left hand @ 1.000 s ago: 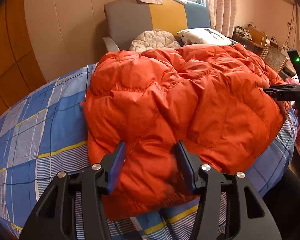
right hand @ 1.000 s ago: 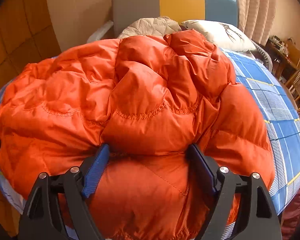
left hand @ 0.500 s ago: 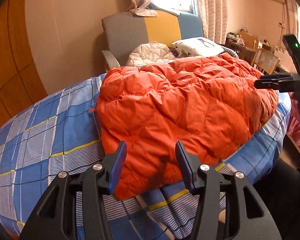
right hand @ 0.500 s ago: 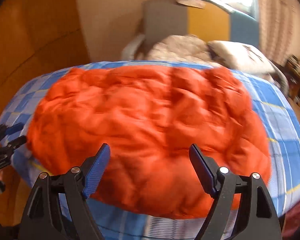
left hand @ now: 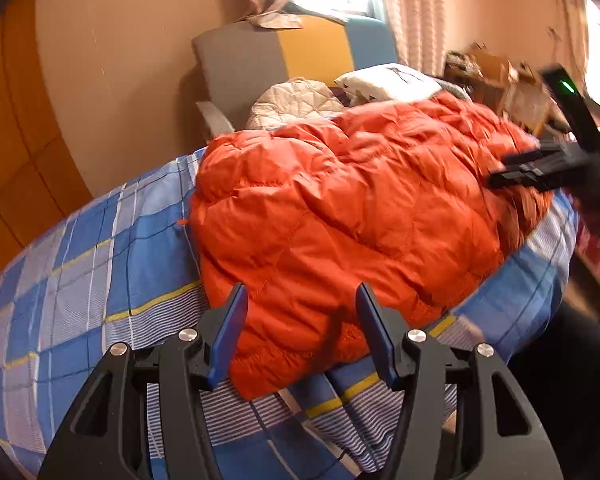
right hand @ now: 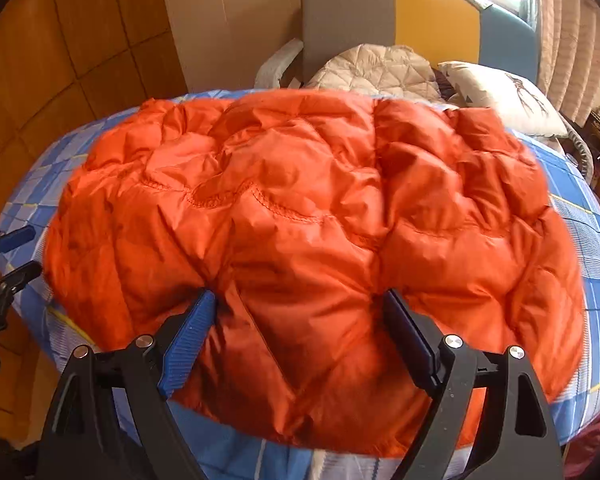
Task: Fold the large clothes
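Orange puffer jacket (left hand: pixel 340 216) lies spread in a bulky heap across the blue plaid bed (left hand: pixel 100 264), its near hem close to the bed's edge, and neither tool has hold of it now. A second ago the padded hem bulged up between the pads of both tools; since then both have backed away and lifted. The left tool (left hand: pixel 300 328) hangs above the near corner of the jacket with its jaws apart and nothing pinched, having just widened a little. The right tool (right hand: pixel 296 340) stands wide open over the hem, the fabric below and behind its blue pads (right hand: pixel 188 340) rather than pressed by them. That reads as one fold laid down and released; the jacket looks puffy and uneven, so another fold probably remains.
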`<action>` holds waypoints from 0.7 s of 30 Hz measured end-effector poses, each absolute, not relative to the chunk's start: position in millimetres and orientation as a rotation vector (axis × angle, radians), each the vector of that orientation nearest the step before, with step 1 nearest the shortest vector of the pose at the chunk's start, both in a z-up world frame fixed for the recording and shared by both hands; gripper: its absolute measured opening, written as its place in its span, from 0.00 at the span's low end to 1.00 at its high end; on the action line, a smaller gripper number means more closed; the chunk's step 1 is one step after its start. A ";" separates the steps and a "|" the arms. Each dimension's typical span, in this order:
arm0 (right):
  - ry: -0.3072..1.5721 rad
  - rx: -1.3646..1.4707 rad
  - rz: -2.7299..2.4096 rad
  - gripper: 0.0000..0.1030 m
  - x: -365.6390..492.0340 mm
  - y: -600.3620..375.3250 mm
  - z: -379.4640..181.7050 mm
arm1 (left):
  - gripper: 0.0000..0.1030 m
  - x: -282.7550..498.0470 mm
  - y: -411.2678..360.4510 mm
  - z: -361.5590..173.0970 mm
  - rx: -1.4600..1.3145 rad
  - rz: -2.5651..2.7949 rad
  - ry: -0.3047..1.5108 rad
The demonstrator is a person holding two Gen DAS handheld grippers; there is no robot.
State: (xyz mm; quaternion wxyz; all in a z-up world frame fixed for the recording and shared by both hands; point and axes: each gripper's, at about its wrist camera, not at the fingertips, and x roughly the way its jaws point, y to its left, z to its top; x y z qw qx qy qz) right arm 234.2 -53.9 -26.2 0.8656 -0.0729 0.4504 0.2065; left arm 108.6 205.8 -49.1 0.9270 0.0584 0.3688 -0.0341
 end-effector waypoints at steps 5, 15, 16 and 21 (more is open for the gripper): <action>0.923 -0.075 0.398 0.82 219.5 -91.9 -13.9 | 0.52 110.1 203.7 -41.8 0.126 -0.076 0.727; 0.959 0.180 0.307 0.82 191.7 -186.4 -13.9 | 0.41 126.2 205.4 -59.6 0.187 -0.158 0.807; 0.960 0.215 0.274 0.82 190.4 -198.3 -16.9 | 0.41 127.3 207.0 -62.6 0.175 -0.160 0.815; 0.970 0.504 0.170 0.83 196.3 -254.2 -43.4 | 0.40 130.2 213.5 -73.2 0.117 -0.164 0.838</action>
